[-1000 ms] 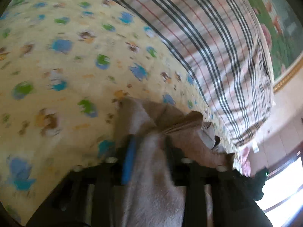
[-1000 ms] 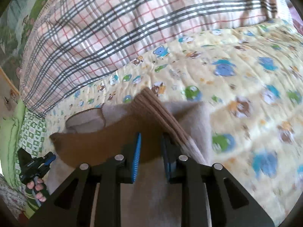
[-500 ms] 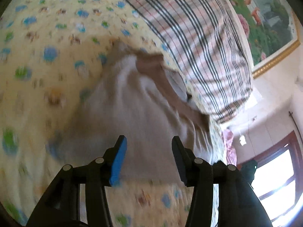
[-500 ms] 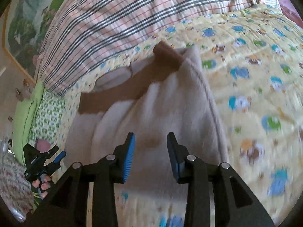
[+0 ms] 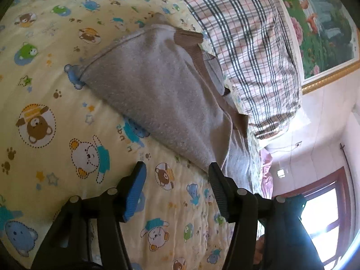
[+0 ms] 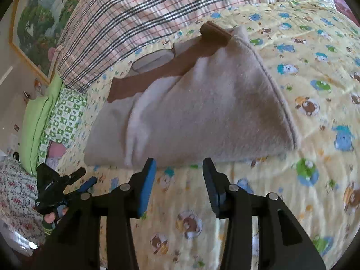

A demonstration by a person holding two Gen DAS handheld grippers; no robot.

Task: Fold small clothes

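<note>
A small beige fleece garment (image 5: 166, 94) with brown ribbed trim (image 5: 187, 37) lies folded over on the yellow animal-print bedspread (image 5: 67, 135). My left gripper (image 5: 176, 171) hangs just short of the garment's near edge. Its jaws are opening and nothing is between them. From the right wrist the same garment (image 6: 202, 112) lies flat with its brown band (image 6: 171, 69) toward the pillow. My right gripper (image 6: 178, 165) stands just in front of the near hem. Its jaws are opening too, empty. The left gripper (image 6: 85, 181) shows at the lower left, held by a hand.
A large plaid pillow (image 5: 247, 45) lies behind the garment. A framed painting (image 5: 326, 22) hangs on the wall. A green pillow (image 6: 36, 121) and floral bedding (image 6: 15, 191) lie at the left. A window (image 5: 326, 213) shines at the lower right.
Both grippers have let go of the garment, opened wider and drawn back toward me. The folded garment now lies flat on the bedspread.
</note>
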